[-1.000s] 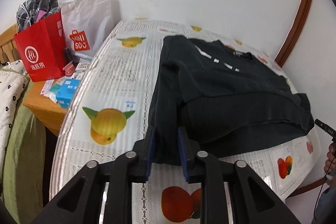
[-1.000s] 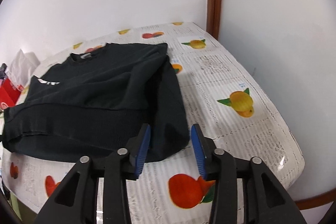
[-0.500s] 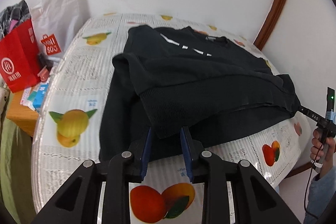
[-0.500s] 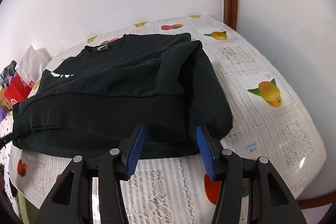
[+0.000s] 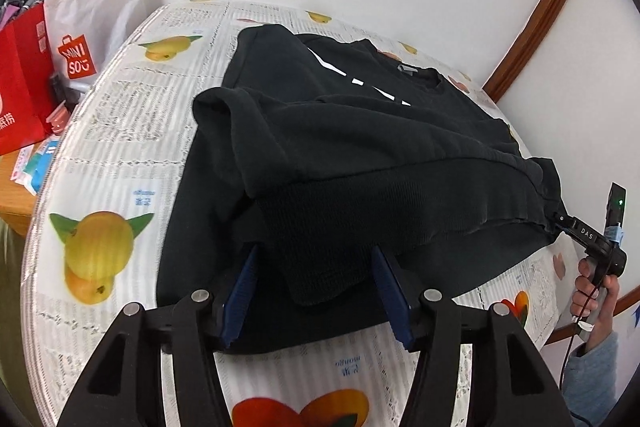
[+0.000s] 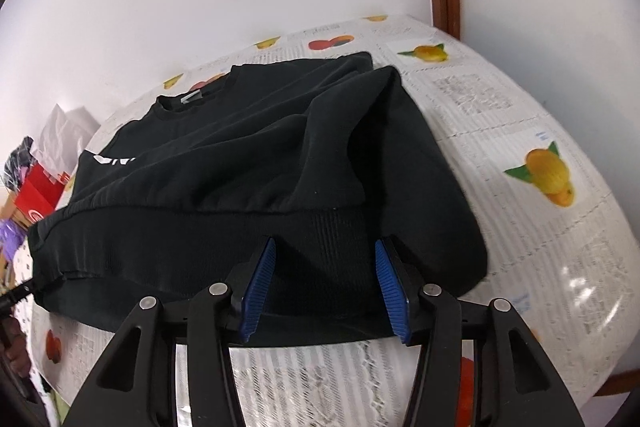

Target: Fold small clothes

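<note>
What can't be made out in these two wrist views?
- Left wrist: right gripper fingertips, hidden behind the sweatshirt hem.
- Right wrist: left gripper cut off by the frame edge.
- Both: sweatshirt's white lettering, covered by folded fabric.

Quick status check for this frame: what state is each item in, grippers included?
Black sweatshirt: lying on the table, sleeves folded in, hem toward the grippers.
Left gripper: jaws opening, hem between them, pads not pressing.
Right gripper: jaws closing, hem between them, not yet pinched.
Red paper bag: upright, stuffed with clothes.
White shopping bag: upright against the wall.
</note>
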Demonstrator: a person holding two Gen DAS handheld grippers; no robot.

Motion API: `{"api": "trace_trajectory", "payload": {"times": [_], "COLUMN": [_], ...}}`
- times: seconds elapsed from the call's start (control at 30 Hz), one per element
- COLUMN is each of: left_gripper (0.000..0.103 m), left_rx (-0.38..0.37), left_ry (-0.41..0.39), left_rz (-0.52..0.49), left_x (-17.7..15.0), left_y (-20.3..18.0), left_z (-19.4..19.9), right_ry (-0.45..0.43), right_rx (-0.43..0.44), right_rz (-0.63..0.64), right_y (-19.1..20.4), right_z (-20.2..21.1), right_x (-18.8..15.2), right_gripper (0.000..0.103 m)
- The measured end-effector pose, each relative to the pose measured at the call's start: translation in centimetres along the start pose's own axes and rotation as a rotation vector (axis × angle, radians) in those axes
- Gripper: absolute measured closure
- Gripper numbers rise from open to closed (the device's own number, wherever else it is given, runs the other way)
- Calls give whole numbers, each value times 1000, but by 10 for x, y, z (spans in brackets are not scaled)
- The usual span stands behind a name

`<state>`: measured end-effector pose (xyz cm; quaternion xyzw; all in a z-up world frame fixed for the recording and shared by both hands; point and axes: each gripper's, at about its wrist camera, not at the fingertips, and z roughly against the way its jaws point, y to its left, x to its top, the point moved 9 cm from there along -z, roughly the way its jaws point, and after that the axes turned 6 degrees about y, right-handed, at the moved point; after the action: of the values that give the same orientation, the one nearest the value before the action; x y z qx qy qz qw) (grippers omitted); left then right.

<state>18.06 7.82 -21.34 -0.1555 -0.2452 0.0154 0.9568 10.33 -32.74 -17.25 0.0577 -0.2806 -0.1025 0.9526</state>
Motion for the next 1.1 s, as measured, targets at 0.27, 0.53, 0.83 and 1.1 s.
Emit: {"api": "trace_trajectory", "payload": {"times": [0.27,0.53,0.83,1.1], "left_gripper": [91,92,92,90], "left_rx": [0,-36,-46,-56], "left_ry": [-24,-179,-155,-87], "left_rz": [-61,-69,-13,45], "left_x": [9,71,127,134], "left_y": [-15,-29,-24,-10], "left_z": [4,40,0,-30], "right_ry": [-11,-182,-182,-92], "right_rx": [29,157,166,107], "right_rz": [42,25,-30,-61], "right_y": [7,20,30,26], "right_z": [6,57,27,-30], "right_x": [8,73,129,139], "right_gripper": [87,88,88,88]}}
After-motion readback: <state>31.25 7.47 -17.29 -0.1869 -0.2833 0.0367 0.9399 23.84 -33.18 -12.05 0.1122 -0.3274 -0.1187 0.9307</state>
